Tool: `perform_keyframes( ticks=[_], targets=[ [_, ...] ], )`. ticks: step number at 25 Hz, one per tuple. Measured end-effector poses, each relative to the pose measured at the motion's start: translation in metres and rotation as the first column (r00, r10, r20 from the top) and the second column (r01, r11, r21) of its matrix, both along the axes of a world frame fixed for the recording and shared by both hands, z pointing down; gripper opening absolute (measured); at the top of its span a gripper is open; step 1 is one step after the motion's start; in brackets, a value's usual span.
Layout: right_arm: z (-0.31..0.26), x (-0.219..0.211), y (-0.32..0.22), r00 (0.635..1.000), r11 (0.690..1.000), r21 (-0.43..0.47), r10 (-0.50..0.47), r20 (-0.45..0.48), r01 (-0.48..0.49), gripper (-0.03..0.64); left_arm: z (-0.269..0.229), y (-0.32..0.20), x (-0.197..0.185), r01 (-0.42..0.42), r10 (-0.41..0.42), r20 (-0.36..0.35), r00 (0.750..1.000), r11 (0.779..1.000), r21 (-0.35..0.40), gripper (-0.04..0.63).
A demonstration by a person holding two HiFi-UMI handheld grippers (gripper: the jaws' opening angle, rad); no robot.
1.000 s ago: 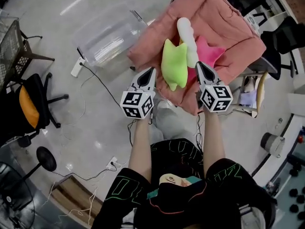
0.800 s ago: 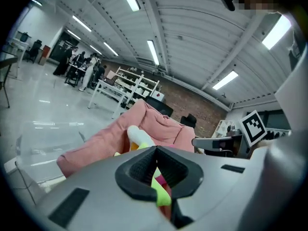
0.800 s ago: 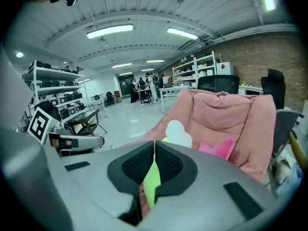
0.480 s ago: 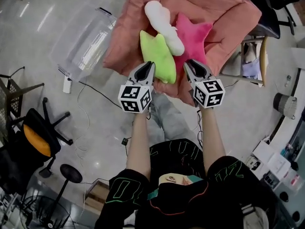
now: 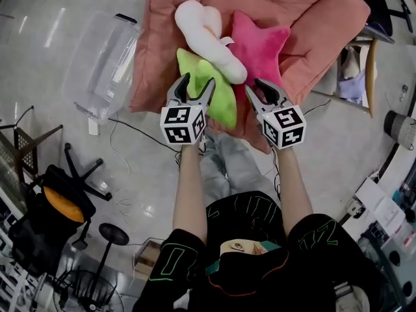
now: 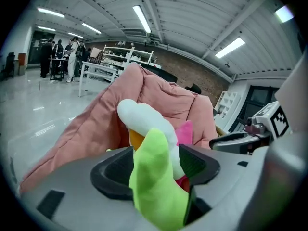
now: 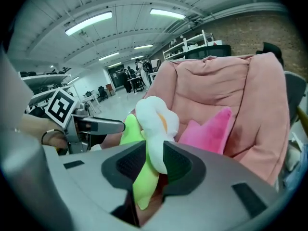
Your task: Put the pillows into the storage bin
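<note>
Fluorescent strip lights (image 6: 143,17) over a glossy pale floor (image 5: 32,51), white metal shelving (image 6: 127,56), a brick wall (image 6: 192,70) and a black orange-cushioned office chair (image 5: 58,205)

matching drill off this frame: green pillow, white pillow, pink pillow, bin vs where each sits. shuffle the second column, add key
1 green pillow
2 white pillow
3 pink pillow
4 bin

A on the floor
B on top, lying across the other two
C rightmost of the pile in the head view
D left side of the pile, partly under another

Pairs: 1-D, 2-B, 3-C, 4-A
</note>
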State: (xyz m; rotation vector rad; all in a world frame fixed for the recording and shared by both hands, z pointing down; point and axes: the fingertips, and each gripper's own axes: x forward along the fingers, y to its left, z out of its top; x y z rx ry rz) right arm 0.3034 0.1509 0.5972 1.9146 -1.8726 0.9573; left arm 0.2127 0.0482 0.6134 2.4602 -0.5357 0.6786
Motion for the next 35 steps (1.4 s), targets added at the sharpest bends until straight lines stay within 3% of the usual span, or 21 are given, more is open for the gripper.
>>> perform_keyframes(
  ticks=[5,14,23,30,35],
  targets=[
    [0.021,0.008,-0.003,0.999,1.000,-0.019,-0.005,0.040,0.006,0.095,0.027,-0.012,0.023,-0.028,0.029,0.026,0.999,0.999,-0.019,0.290],
    [0.027,0.005,-0.014,0.995,0.999,-0.018,-0.025,0.095,0.027,0.095,0.021,-0.004,0.018,-0.071,0.071,0.073,0.995,0.997,-0.008,0.141],
    [-0.003,-0.023,-0.042,0.988,0.994,0.037,-0.105,0.110,0.101,0.094,-0.032,0.009,-0.044,0.058,-0.058,0.071,0.996,0.998,0.007,0.132],
    [-0.028,-0.049,-0.063,0.979,0.985,0.073,-0.165,0.119,0.157,0.094,-0.107,-0.003,-0.092,0.116,-0.123,0.055,0.991,0.985,0.126,0.130],
    [-0.041,-0.071,-0.093,0.967,0.974,0.102,-0.214,0.136,0.201,0.094,-0.162,-0.038,-0.133,0.269,-0.261,-0.079,0.962,0.953,0.139,0.126]
  ],
)
